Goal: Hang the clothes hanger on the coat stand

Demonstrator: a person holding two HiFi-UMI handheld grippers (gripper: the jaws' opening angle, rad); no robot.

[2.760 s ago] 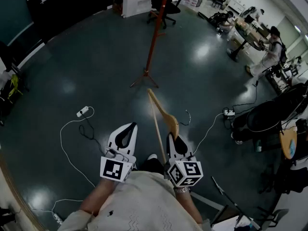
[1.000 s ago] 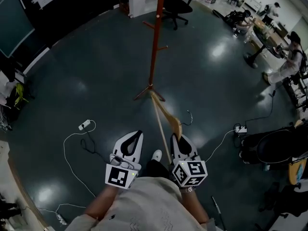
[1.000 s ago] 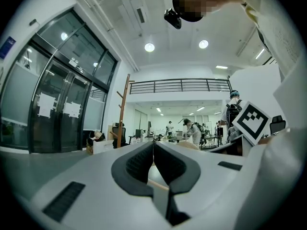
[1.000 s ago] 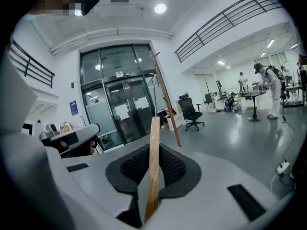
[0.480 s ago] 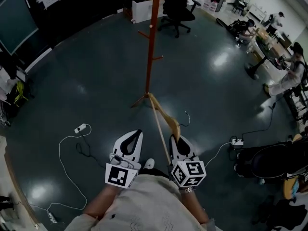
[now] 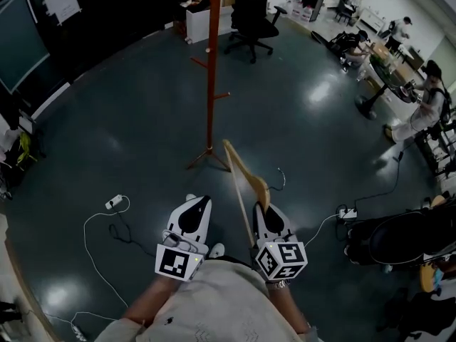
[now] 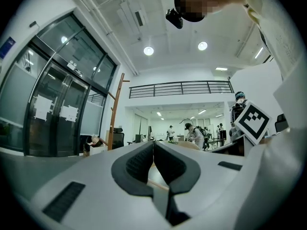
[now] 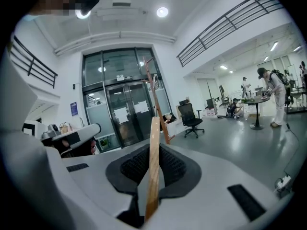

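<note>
Since half a second ago, the tip of the clothes hanger (image 6: 246, 179) is being shown just right of the foot of the coat stand (image 6: 209, 70), no longer across it in the head view. The left gripper (image 7: 153, 146) is being kept closed, with nothing between its jaws. The hanger's wooden bar is being clamped by the closed right gripper (image 8: 154, 153) and pointed forward. Further ahead, more pegs are being shown; the stand is probably being approached, the hanger not yet being raised

Head view downward; coat stand (image 6: 209, 77) shared.
</note>
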